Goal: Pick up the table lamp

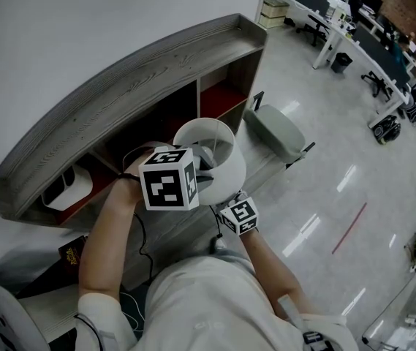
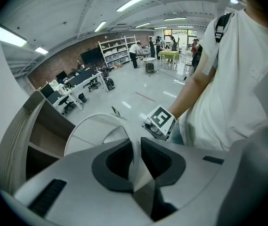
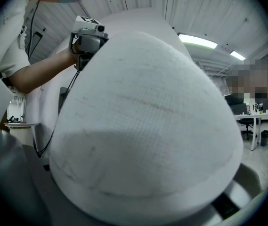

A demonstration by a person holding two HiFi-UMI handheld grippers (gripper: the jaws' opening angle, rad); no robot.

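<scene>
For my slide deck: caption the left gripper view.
Left gripper with jaws pinching the white lampshade by its rim, curved wooden shelf at left.

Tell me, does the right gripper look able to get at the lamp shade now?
Probably yes. The right gripper is close beside the lamp shade, which fills its view with nothing in between. Its jaws are shut, though, so they would have to open first. The left gripper pinches the rim.

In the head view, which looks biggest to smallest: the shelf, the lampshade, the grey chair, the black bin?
Biggest: shelf.
Next: lampshade and chair look about alike; the lampshade is nearer and partly hidden, so no ranking.
Smallest: bin, far away.
</scene>
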